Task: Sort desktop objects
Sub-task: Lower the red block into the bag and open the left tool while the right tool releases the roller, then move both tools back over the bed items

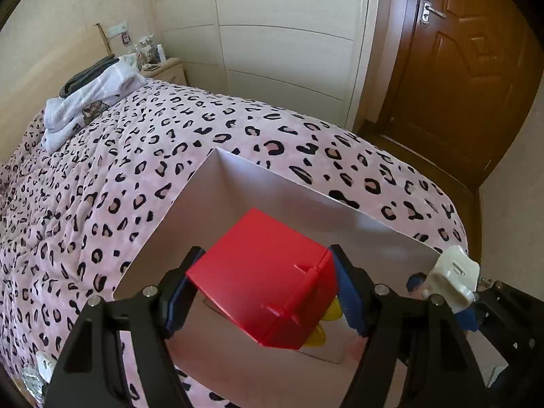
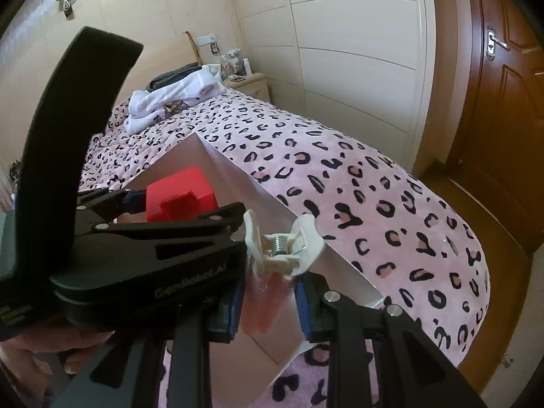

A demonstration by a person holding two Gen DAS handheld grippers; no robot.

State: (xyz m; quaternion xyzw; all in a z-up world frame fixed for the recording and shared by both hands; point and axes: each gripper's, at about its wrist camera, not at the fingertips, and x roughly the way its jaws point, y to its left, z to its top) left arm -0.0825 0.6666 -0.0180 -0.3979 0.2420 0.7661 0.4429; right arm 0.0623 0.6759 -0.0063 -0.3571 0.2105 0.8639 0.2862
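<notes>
Leopard-print bedding (image 1: 142, 176) lies under our white cardboard box (image 1: 210, 197). From the left wrist, our left gripper (image 1: 261, 292) clamps a red cube-shaped box (image 1: 268, 278) above the box's opening; we should lower it clear of the yellow pieces (image 1: 331, 312) before letting go. From the right wrist, our right gripper (image 2: 268, 309) pinches a white spring clip (image 2: 285, 244) over the near rim; we should keep it clear of the other tool.

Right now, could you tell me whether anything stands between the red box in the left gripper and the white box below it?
Nothing visible blocks it. The left gripper holds the red box over the open white box. Yellow pieces lie beneath; the right gripper holds a white clip beside it.
</notes>
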